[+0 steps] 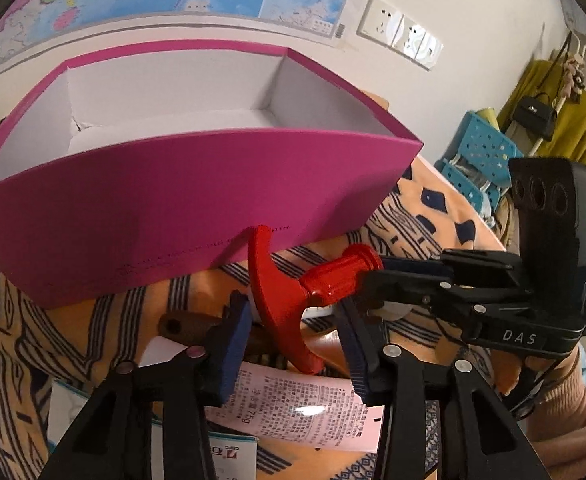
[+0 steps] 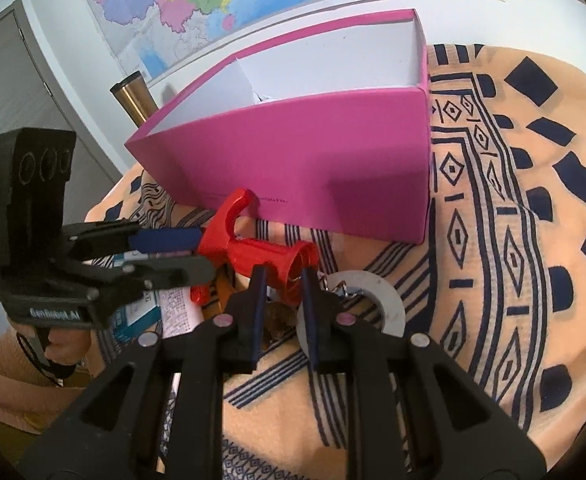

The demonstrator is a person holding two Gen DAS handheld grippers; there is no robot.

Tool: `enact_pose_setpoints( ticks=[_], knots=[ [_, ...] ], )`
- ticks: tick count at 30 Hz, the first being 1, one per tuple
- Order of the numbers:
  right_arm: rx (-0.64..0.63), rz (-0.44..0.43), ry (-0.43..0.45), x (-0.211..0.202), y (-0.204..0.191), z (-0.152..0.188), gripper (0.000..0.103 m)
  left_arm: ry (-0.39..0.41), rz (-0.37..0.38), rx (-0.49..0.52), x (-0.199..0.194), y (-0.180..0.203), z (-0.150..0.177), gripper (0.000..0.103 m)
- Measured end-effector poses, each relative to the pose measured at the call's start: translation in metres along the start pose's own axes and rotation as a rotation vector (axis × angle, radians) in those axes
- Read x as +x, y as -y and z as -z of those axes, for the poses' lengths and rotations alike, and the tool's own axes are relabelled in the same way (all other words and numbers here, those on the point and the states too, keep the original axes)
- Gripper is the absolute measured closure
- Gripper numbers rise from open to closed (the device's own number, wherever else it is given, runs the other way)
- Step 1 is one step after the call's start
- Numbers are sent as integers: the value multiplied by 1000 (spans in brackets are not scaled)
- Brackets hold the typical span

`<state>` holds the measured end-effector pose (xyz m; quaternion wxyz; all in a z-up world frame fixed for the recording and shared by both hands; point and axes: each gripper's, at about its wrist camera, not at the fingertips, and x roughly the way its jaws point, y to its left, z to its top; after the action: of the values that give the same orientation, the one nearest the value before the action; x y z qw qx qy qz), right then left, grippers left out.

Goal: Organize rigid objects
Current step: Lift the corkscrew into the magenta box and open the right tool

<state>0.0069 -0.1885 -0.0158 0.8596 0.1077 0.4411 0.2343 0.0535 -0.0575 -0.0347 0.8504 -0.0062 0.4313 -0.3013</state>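
- Nearest the left wrist camera, the left gripper (image 1: 293, 344) reaches forward with its blue-padded jaws on either side of the crossbar of a red T-handled tool (image 1: 293, 292); in the right wrist view those jaws lie flat against the crossbar end, pinching it.
- From 3 o'clock in the left view, the right gripper (image 1: 373, 276) comes in and clamps the flared round end of the tool's barrel; the right wrist view shows its two narrow jaws pressed on that collar (image 2: 297, 276).
- Held by both grippers, the red tool hangs just above the patterned orange cloth (image 2: 513, 240), with the top tip of its crossbar right at the near wall of the pink box (image 1: 197, 196).
- At 12 o'clock from the tool, the pink box stands open-topped with a white inside, and no contents show from these angles.
- Beneath the tool, at 6 o'clock in the left view, lie a printed paper packet (image 1: 293, 408) and a brown wooden piece (image 1: 181, 324).
- At 5 o'clock from the tool in the right view, a white tape roll (image 2: 377, 300) rests flat on the cloth, partly behind the right gripper's jaw.
- At 11 o'clock from the box in the right view, a gold metal tumbler (image 2: 133, 96) stands by the wall.
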Motion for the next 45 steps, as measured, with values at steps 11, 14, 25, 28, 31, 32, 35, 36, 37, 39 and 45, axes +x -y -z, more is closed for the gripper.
enact_pose_setpoints(
  ticks=[11, 14, 25, 28, 31, 32, 35, 36, 37, 39, 45],
  knots=[
    [-9, 3, 3, 1, -3, 1, 85, 4, -1, -2, -4, 7, 0, 62],
    [-16, 4, 14, -4, -4, 2, 85, 12, 3, -2, -7, 10, 0, 62],
    [-42, -1, 49, -24, -13, 1, 85, 51, -2, 22, -24, 21, -2, 62],
    [-59, -1, 62, -31, -18, -1, 85, 69, 1, 28, -32, 23, -3, 62],
    [-73, -1, 80, -39, -22, -4, 85, 85, -1, 36, -39, 25, -4, 62],
    [-77, -2, 85, -40, -24, -6, 85, 90, -3, 39, -41, 27, -5, 62],
    [-89, -2, 101, -46, -28, -9, 85, 106, -4, 43, -49, 30, -6, 62],
    [-95, -3, 106, -48, -29, -11, 85, 111, -5, 46, -52, 31, -7, 62],
    [-102, -3, 111, -50, -31, -12, 85, 121, -7, 51, -55, 32, -9, 62],
    [-115, -4, 125, -54, -34, -16, 85, 134, -9, 56, -61, 34, -12, 62],
    [-148, -8, 174, -66, -39, -35, 85, 172, -19, 77, -71, 37, -29, 62]
  ],
)
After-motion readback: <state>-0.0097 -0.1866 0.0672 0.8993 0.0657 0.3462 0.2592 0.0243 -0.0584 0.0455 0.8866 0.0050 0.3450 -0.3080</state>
